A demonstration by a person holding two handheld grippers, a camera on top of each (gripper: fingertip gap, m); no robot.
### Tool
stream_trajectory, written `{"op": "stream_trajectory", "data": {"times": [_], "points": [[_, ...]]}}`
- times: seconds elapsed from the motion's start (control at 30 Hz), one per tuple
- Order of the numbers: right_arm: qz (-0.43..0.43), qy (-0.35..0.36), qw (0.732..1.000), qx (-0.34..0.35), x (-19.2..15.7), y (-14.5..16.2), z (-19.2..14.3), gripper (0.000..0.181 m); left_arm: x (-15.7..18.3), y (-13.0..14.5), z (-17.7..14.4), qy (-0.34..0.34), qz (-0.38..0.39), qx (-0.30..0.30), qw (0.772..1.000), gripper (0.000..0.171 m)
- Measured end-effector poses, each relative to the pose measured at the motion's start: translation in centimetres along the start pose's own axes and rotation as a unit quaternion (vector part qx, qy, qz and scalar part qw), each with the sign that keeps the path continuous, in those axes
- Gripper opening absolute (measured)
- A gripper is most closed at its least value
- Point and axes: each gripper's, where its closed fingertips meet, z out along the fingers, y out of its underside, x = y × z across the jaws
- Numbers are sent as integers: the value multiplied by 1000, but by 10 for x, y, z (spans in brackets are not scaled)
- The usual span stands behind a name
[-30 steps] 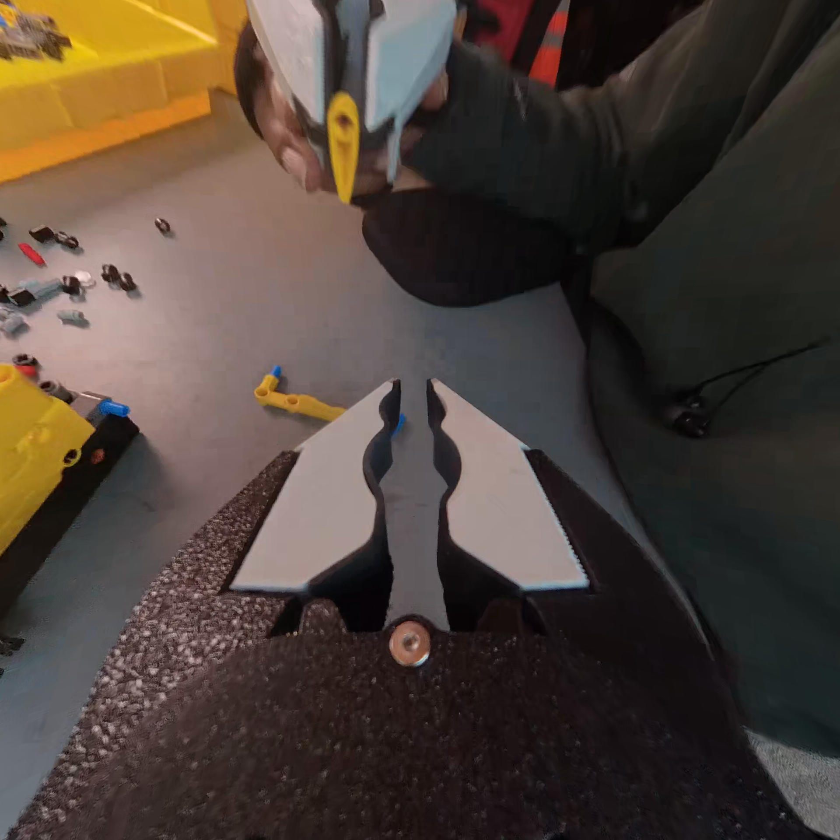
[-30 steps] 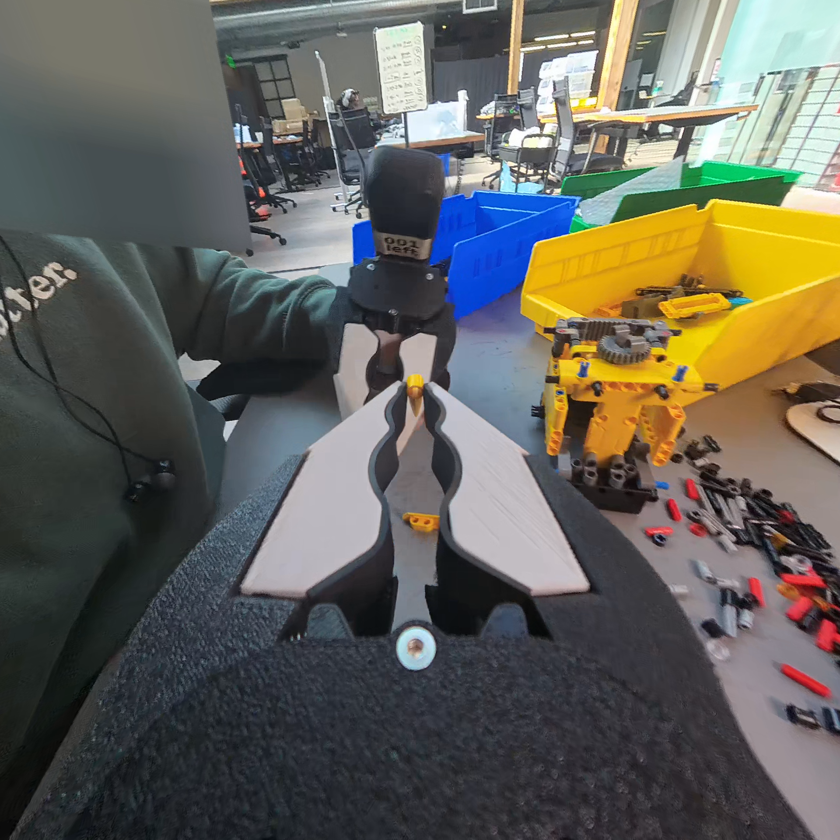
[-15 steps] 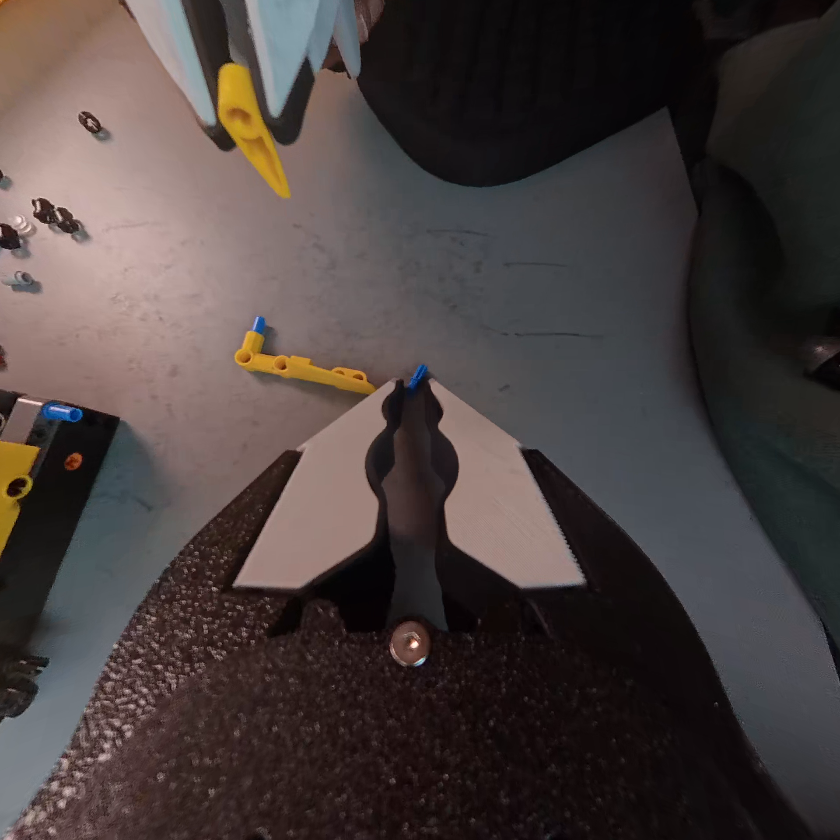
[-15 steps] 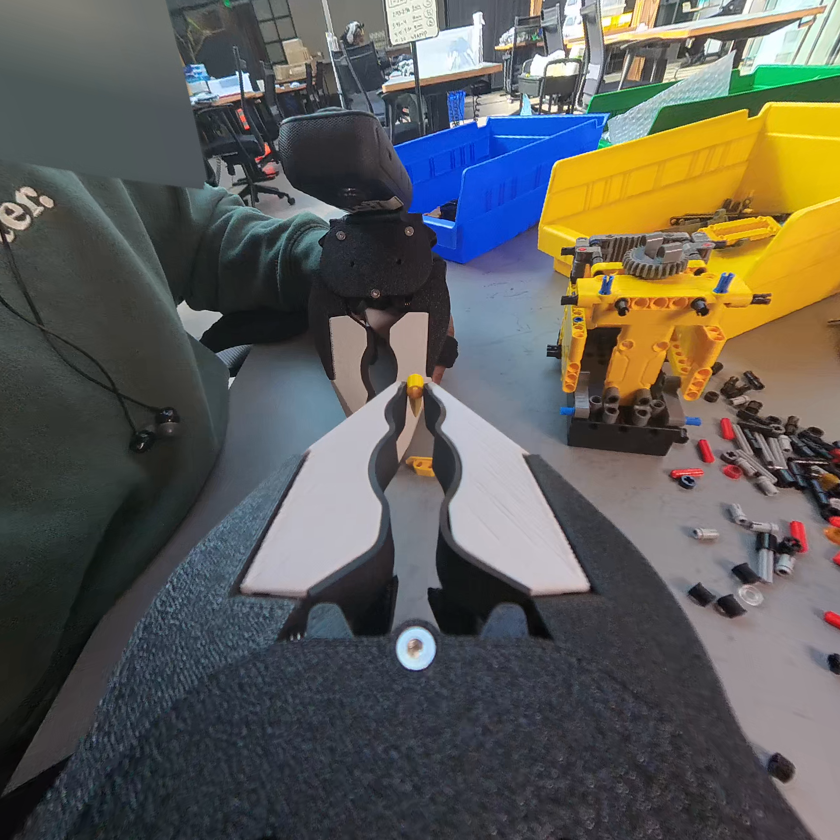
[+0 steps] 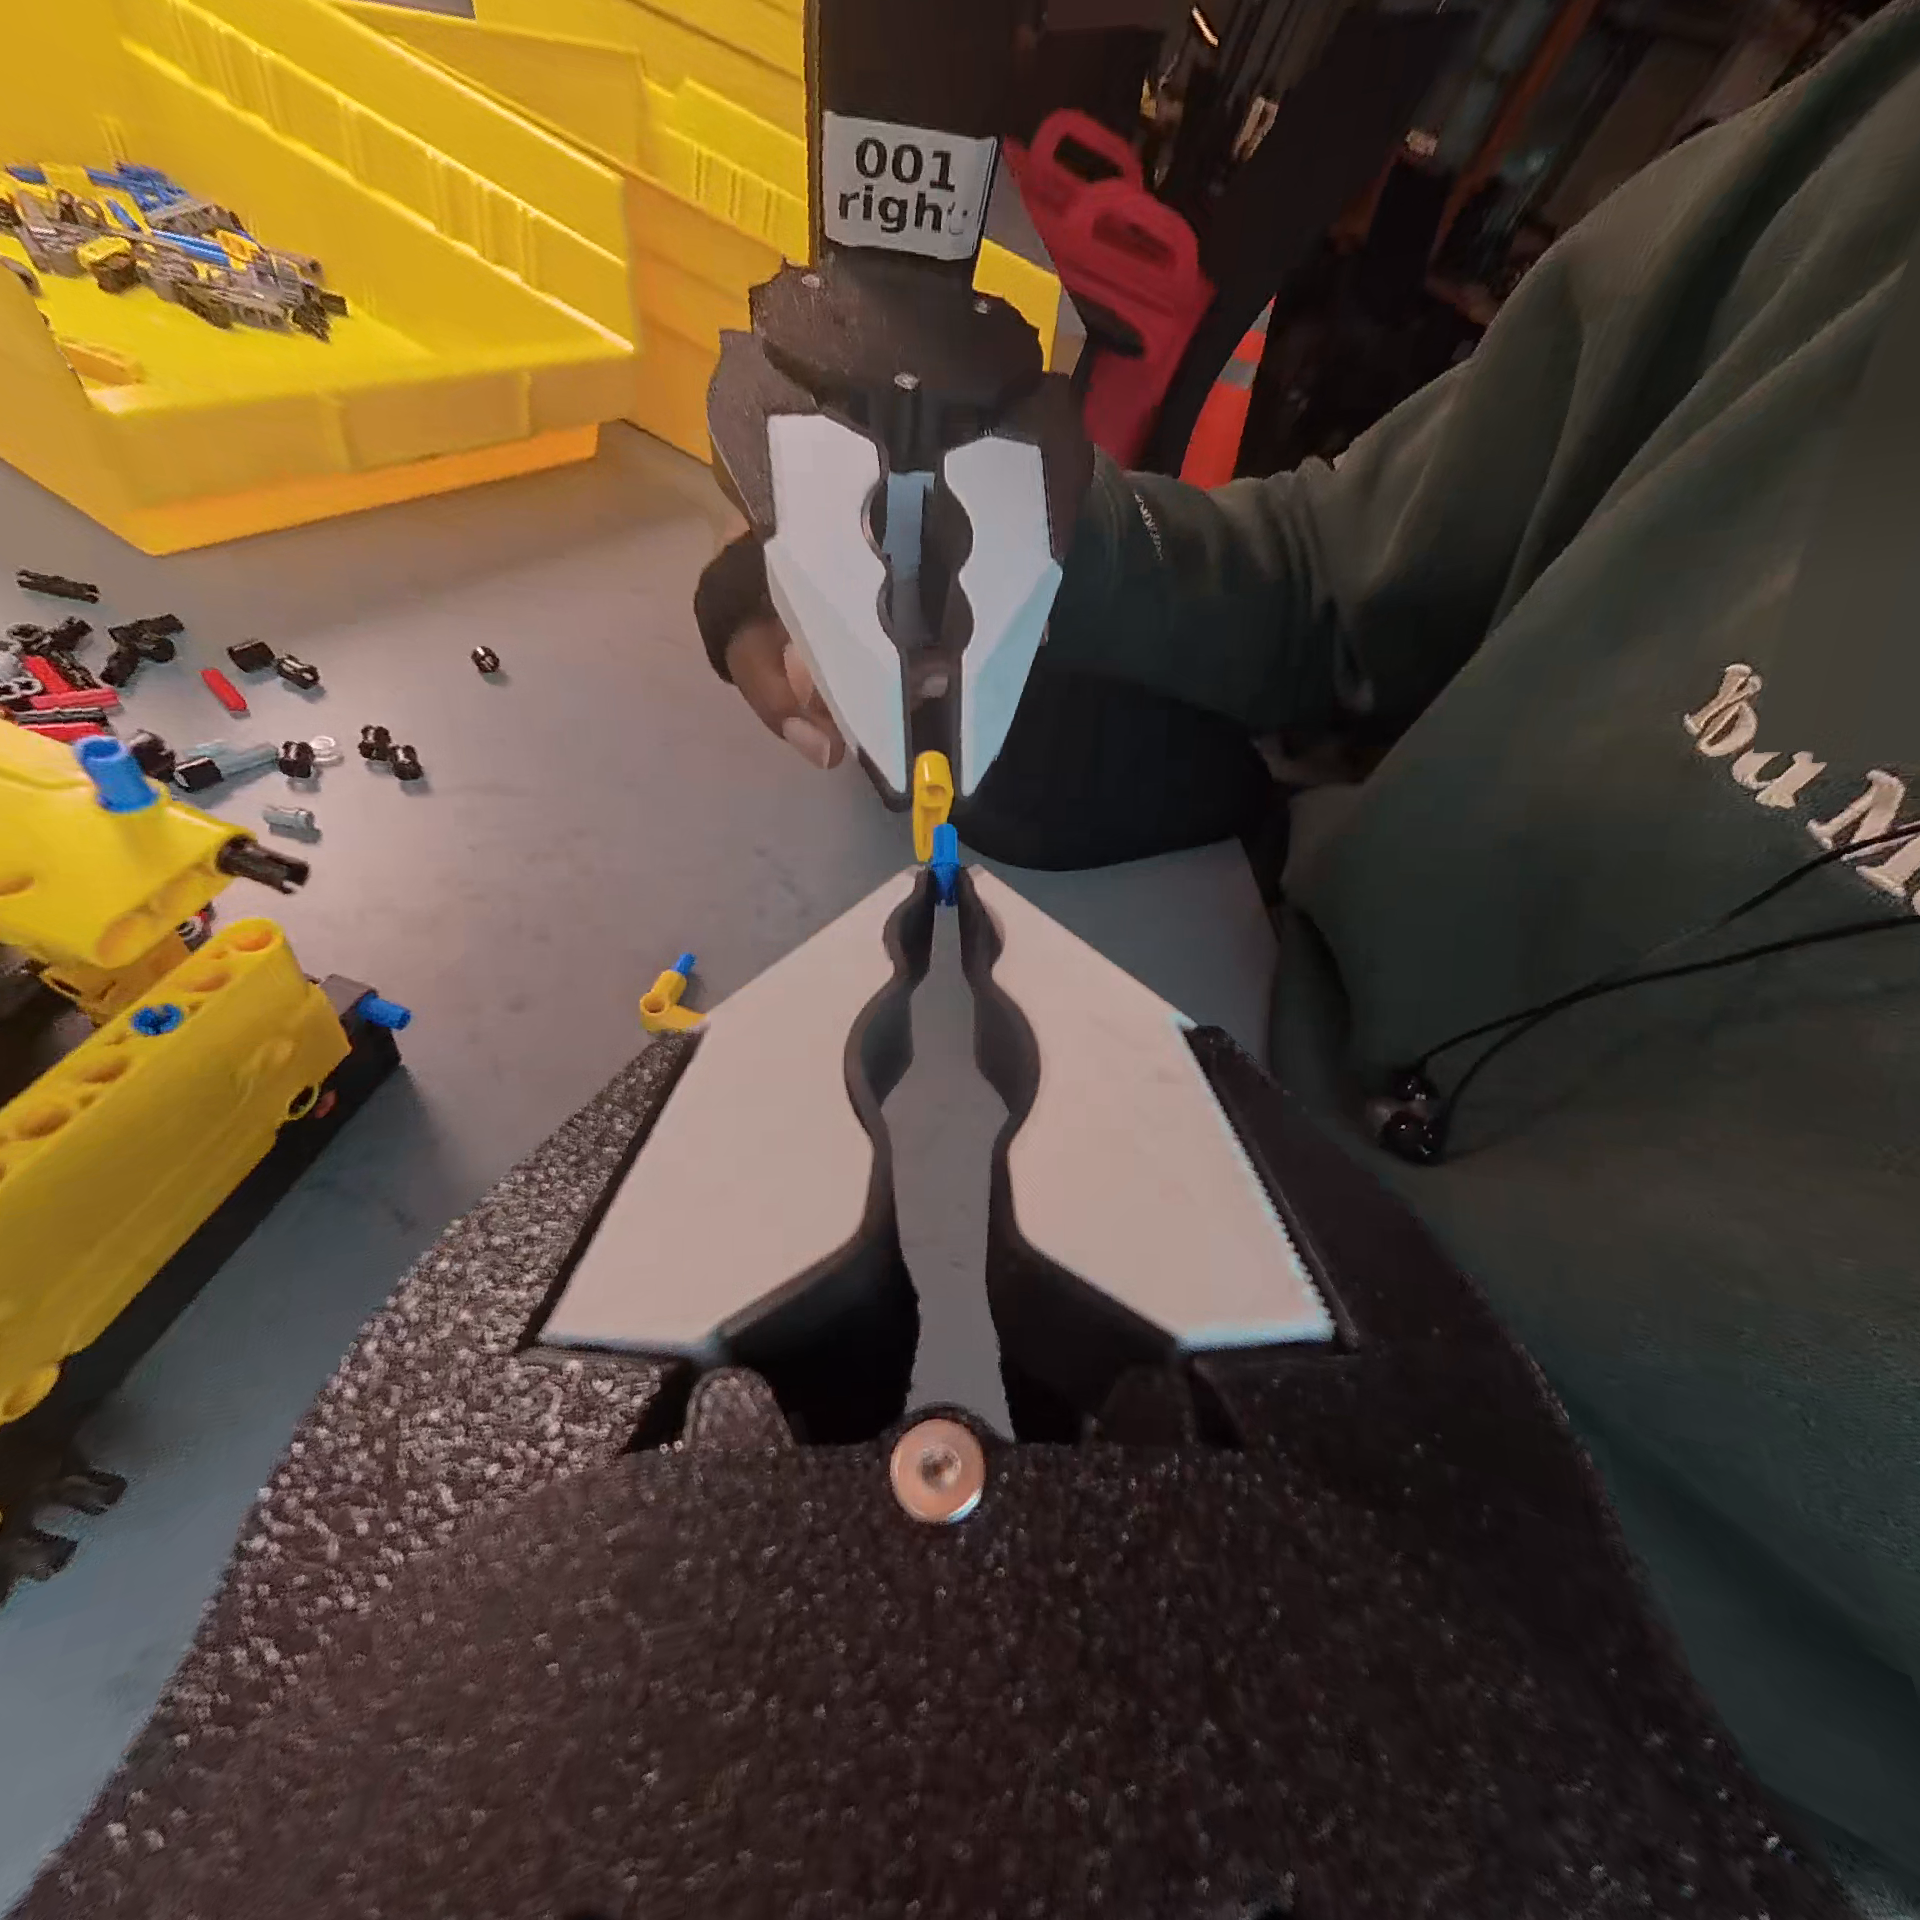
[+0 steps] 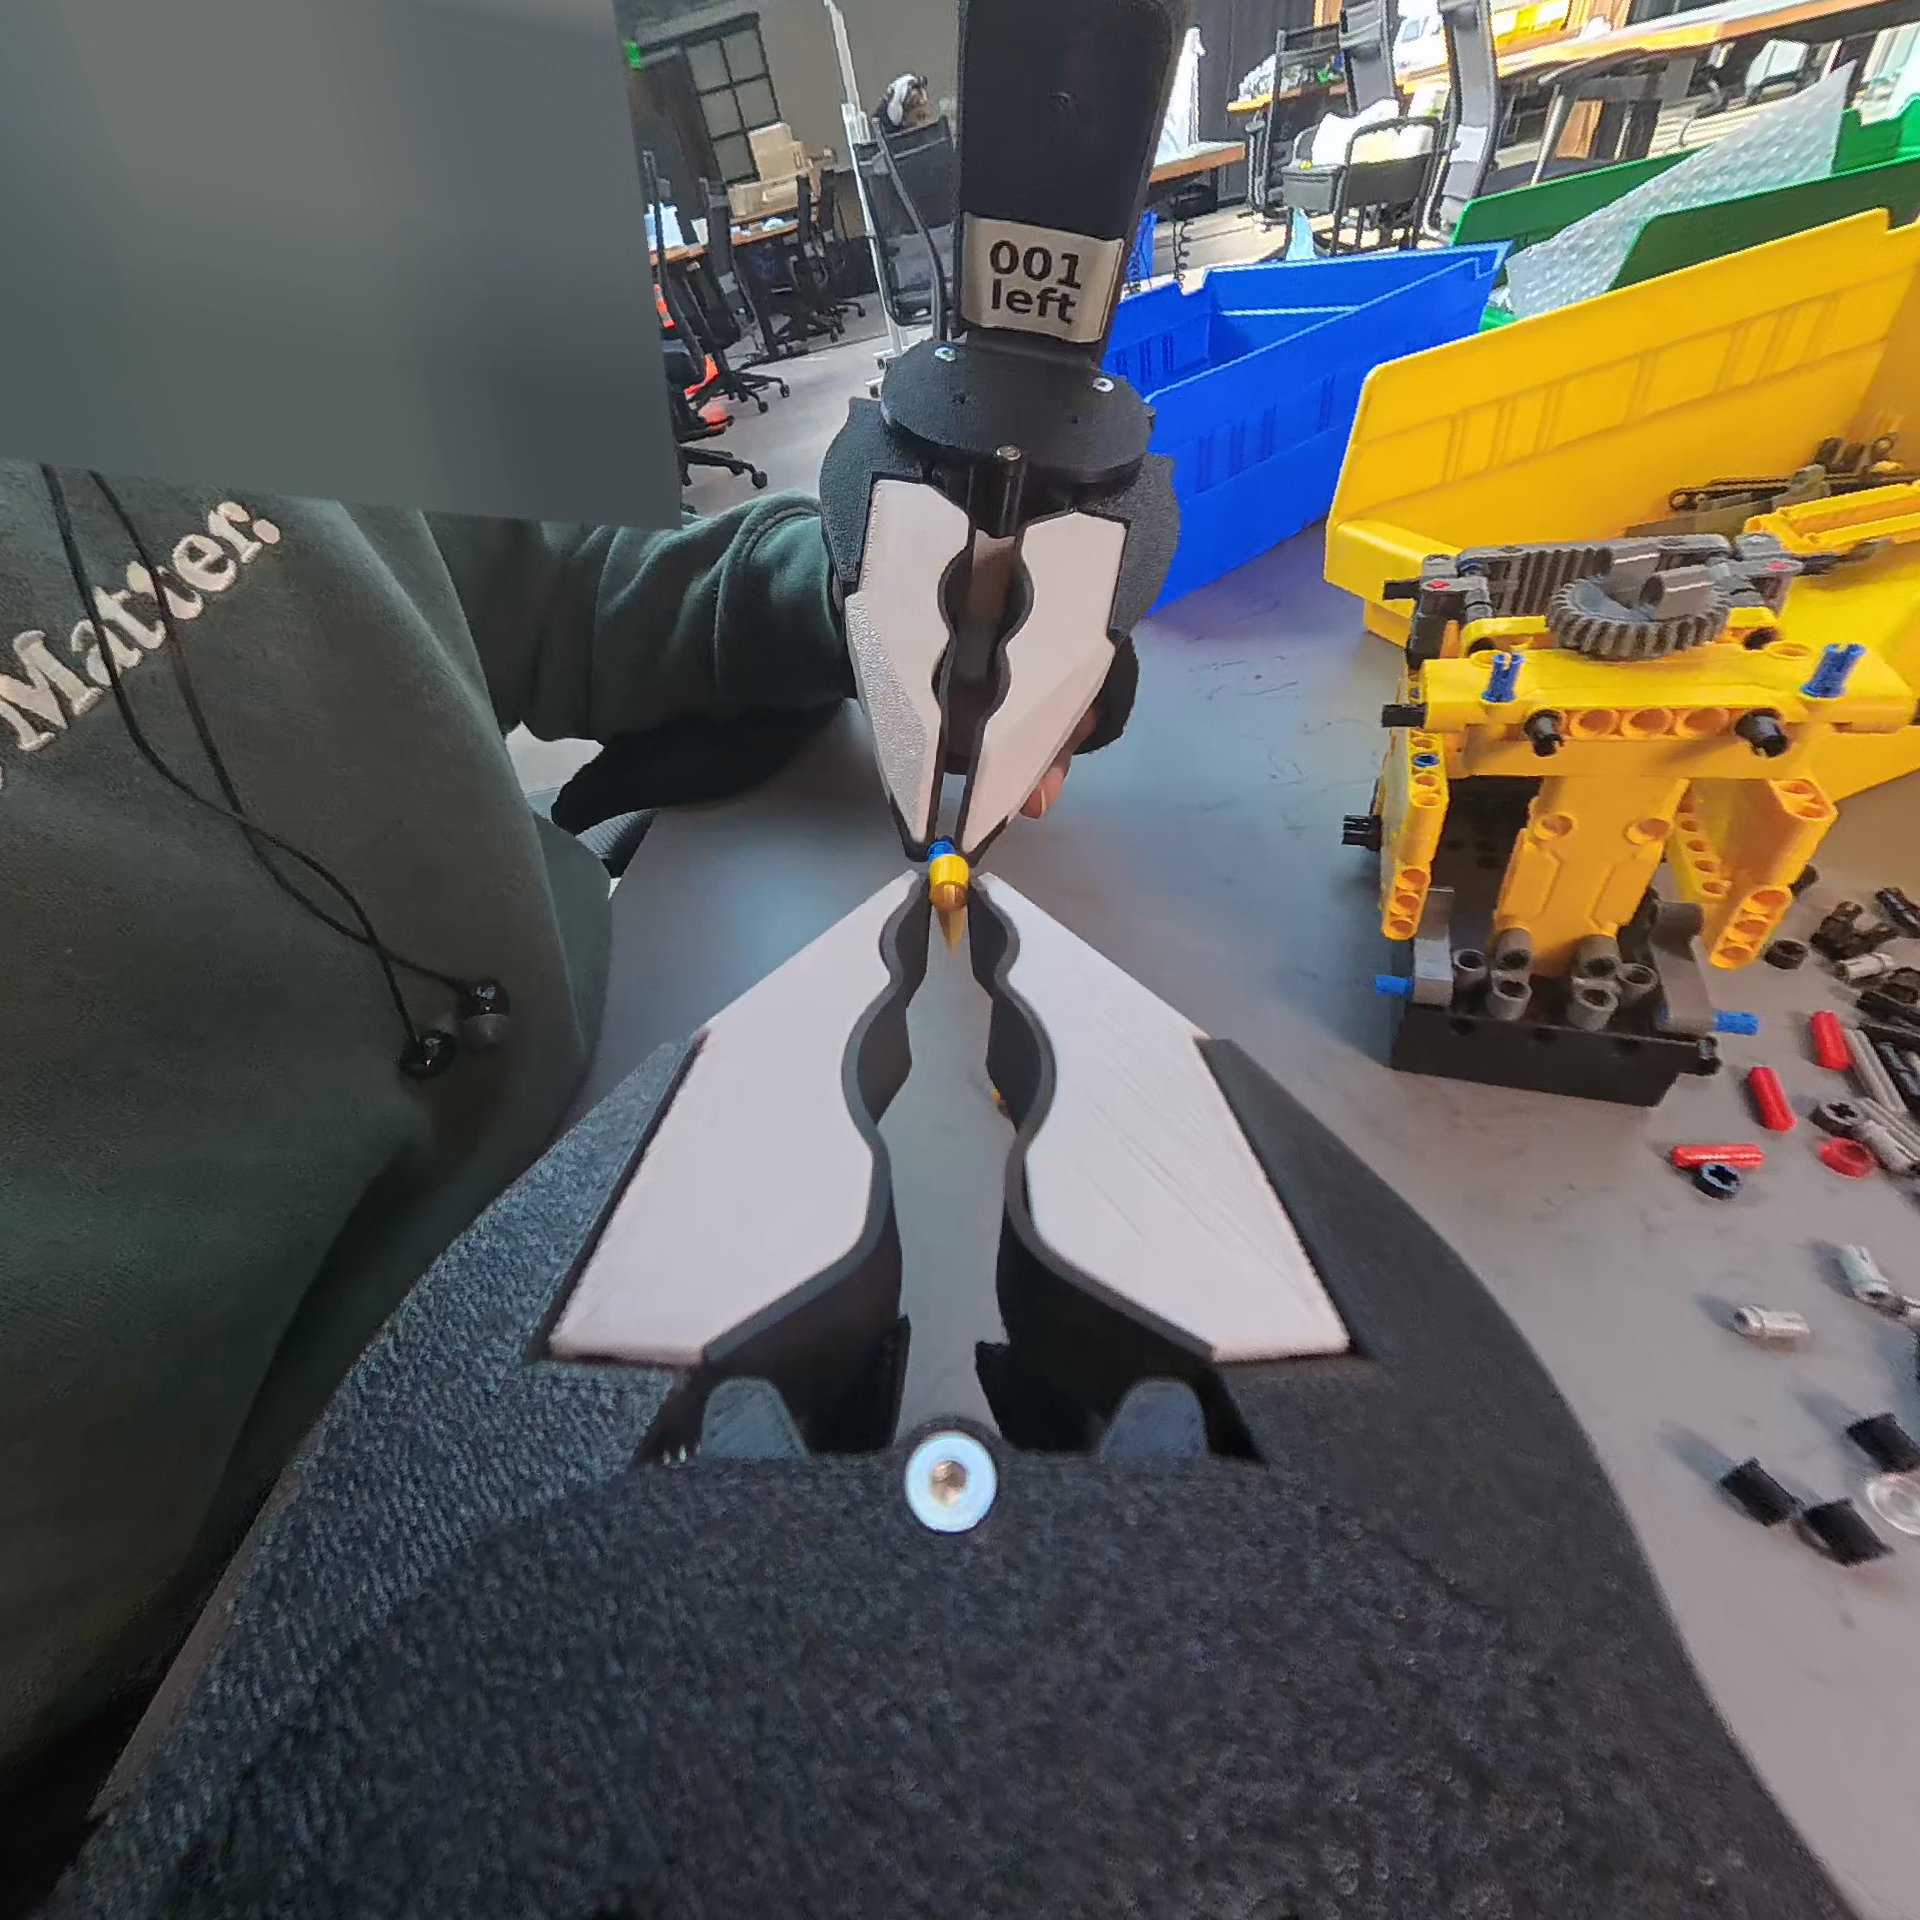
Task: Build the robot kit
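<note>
My left gripper [image 5: 943, 883] is shut on a small blue pin [image 5: 943, 854]. My right gripper [image 6: 948, 896] is shut on a small yellow connector piece [image 6: 948, 883]. The two grippers face each other tip to tip above the grey table. In the left wrist view the right gripper [image 5: 933, 787] holds the yellow piece [image 5: 930, 792] right at the blue pin's end; they touch or nearly touch. In the right wrist view the left gripper [image 6: 943, 844] holds the blue pin [image 6: 940, 850] against the yellow piece.
A yellow beam with a blue pin [image 5: 670, 1000] lies on the table [image 5: 540, 914] by my left gripper. A yellow and black brick model [image 6: 1621, 800] stands right, with loose small parts [image 6: 1829, 1122] around it. Yellow bins [image 5: 343, 270] and a blue bin [image 6: 1278, 364] stand behind. A person's green sleeve [image 5: 1558, 623] is close. My two grippers' fingertips are within a few centimetres of each other.
My left gripper picked the blue pin off the table, shut on it and rose. Both grippers came together tip to tip, bringing pin and yellow piece into contact.
</note>
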Motion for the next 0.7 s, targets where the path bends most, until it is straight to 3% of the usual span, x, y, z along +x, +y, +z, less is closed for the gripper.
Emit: {"op": "stream_trajectory", "data": {"times": [0.5,0.7], "points": [[-13,-50,999,-11,-12,7,12,6,11,7,0,70,-130,6,989,3],[-63,-47,994,-70,-18,19,14,6,15,18,5,103,-188,-15,977,3]]}}
